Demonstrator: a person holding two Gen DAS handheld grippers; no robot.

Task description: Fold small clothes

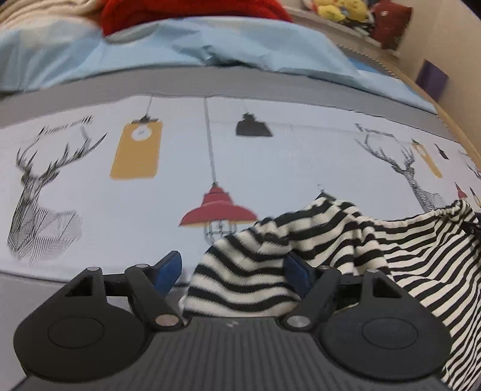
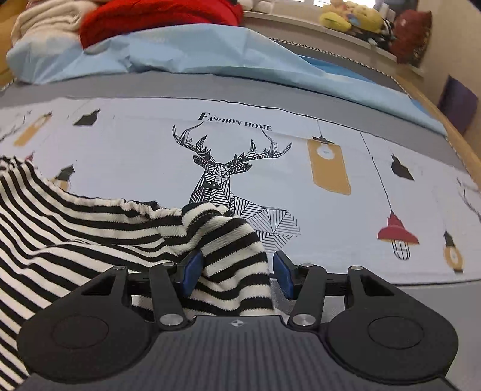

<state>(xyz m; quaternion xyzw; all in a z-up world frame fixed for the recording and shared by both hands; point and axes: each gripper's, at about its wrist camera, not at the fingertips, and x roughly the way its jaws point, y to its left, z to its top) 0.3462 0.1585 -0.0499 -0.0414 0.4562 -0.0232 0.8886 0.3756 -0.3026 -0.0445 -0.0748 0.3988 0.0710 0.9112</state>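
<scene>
A small black-and-white striped garment (image 1: 345, 240) lies on the printed bed sheet (image 1: 270, 156). In the left wrist view its left corner bunches between my left gripper's (image 1: 234, 272) blue pads, which stand wide apart around the cloth without pinching it. In the right wrist view the garment (image 2: 90, 222) spreads to the left, and its right corner lies between my right gripper's (image 2: 237, 272) open blue pads. An elastic gathered edge runs along the garment's far side.
A light blue sheet (image 2: 210, 51) is rumpled at the back. A red fabric pile (image 2: 156, 15) and cream blanket (image 2: 45, 21) lie behind it. Stuffed toys (image 2: 351, 16) sit on a ledge at the far right. The wooden bed edge (image 2: 463, 150) curves on the right.
</scene>
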